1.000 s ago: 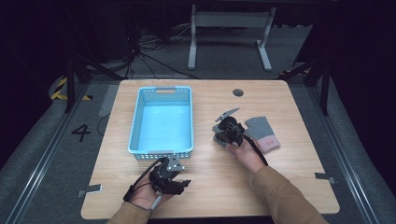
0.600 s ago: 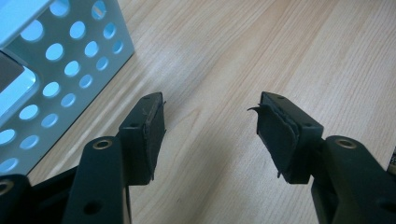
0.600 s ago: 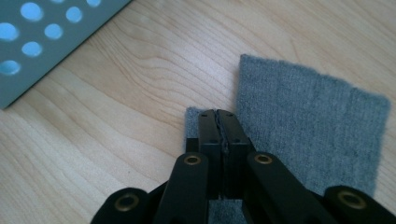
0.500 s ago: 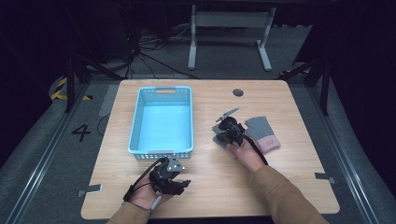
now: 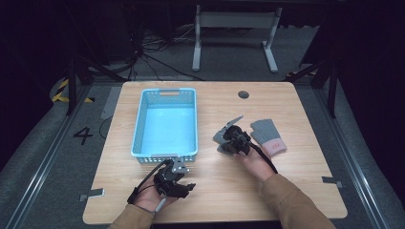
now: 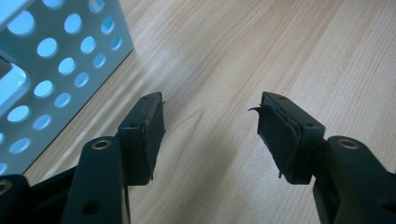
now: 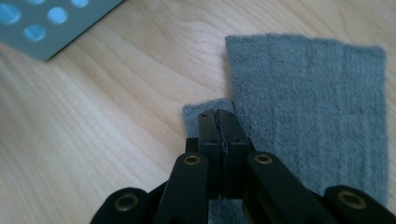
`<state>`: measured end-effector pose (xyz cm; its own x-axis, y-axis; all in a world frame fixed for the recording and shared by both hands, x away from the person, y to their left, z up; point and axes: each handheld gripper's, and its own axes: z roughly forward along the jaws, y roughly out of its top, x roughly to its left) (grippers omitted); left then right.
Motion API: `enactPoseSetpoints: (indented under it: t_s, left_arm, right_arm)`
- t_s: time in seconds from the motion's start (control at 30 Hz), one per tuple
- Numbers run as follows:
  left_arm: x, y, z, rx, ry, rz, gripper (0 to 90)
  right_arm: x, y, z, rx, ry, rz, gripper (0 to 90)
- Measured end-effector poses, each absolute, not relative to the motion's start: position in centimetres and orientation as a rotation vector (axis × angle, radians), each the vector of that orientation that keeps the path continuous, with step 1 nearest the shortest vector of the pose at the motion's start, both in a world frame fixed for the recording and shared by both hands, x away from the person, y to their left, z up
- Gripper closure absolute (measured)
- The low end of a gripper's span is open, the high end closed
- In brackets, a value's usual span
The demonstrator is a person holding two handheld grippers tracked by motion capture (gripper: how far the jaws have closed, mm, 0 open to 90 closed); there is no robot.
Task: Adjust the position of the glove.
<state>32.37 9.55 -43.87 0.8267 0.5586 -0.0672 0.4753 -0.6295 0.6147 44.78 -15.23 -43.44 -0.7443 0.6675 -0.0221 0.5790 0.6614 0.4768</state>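
High view: The worktop (image 5: 305, 119) carries a light blue perforated basket (image 5: 165, 122) toward its left half, running from near the far edge toward the near edge. My left gripper (image 5: 177, 183) sits near the near edge, just in front of the basket's near right corner, apart from it. My right gripper (image 5: 228, 138) sits right of the basket, about mid-depth of the worktop, with a grey glove (image 5: 228, 129) lifted at its tip. A second grey glove with a pink cuff (image 5: 268, 136) lies flat just right of that gripper, toward the right edge. A round dark hole (image 5: 243, 94) shows near the far edge.

Left gripper view: My left jaws stand wide apart with bare wood (image 6: 243, 51) between them, holding nothing. The basket's holed wall (image 6: 60, 60) stands to the upper left, clear of my fingers (image 6: 144, 135).

Right gripper view: My right jaws are pressed together, pinching the edge of the grey glove (image 7: 308, 107) where a small tab (image 7: 198, 109) of it juts out. The cloth spreads to the right of the jaws; whether it touches the wood I cannot tell. A corner of the basket (image 7: 46, 23) shows at upper left, well apart.
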Motion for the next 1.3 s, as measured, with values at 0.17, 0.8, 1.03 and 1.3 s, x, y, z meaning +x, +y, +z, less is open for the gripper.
enactPoseSetpoints:
  t_s: [0.17, 0.8, 1.03, 1.3]
  left_arm:
    - [32.7, 9.3, -43.9, 2.359, 0.752, 0.161, 41.5]
    - [33.3, 7.7, -43.9, 2.379, 0.698, 0.146, 41.2]
    - [33.6, 7.2, -43.8, 2.381, 0.682, 0.145, 41.2]
    - [33.8, 6.7, -43.7, 2.383, 0.662, 0.150, 41.3]
  right_arm:
    - [44.0, -15.5, -43.4, 1.019, 2.705, 0.677, 90.0]
    - [41.2, -16.6, -43.5, 1.011, 2.761, 0.688, 89.9]
    - [40.5, -16.9, -43.5, 1.024, 2.767, 0.706, 90.0]
    - [39.7, -17.2, -43.7, 1.030, 2.772, 0.742, 89.8]
